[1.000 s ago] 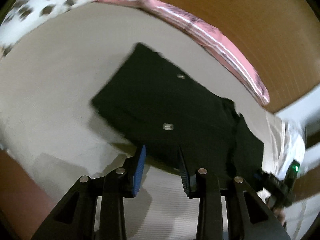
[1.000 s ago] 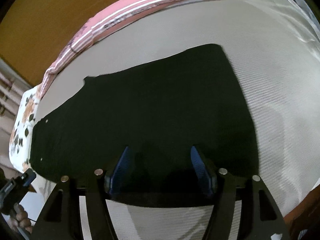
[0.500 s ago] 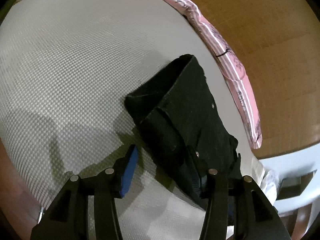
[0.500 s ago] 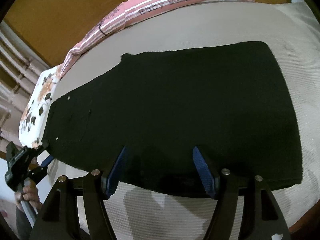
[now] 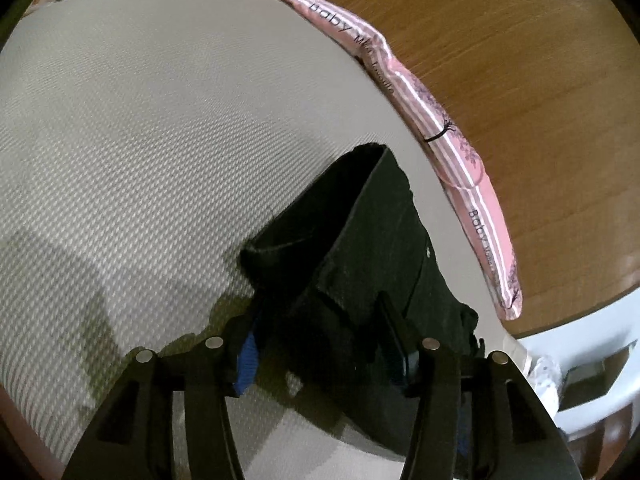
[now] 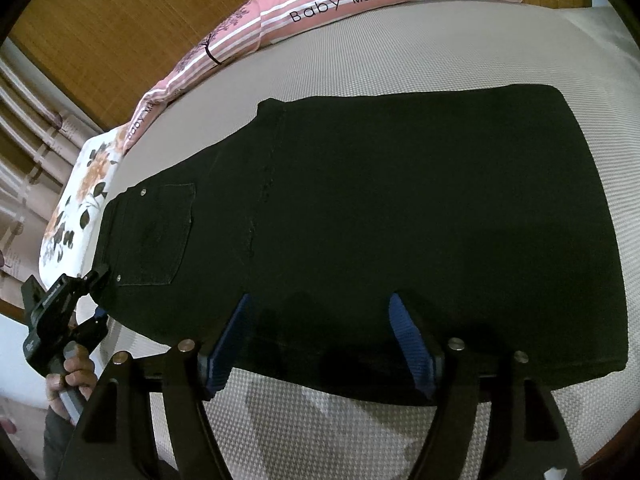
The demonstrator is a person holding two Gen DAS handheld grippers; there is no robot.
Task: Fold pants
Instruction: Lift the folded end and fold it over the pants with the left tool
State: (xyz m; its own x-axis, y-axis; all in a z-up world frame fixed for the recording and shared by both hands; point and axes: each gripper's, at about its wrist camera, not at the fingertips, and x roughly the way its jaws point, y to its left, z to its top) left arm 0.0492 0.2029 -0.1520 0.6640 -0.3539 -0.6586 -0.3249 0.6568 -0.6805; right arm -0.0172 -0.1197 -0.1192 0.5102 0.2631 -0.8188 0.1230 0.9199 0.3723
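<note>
Your pants (image 6: 380,216) lie lengthwise between your hands (waist by the left tool (image 5: 324,344), hem nearer the right tool (image 6: 320,336)), both tools spreading wider, pinching nothing.

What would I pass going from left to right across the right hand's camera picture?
Left gripper, held in a hand → flowered pillow → black pants on the grey mattress.
</note>
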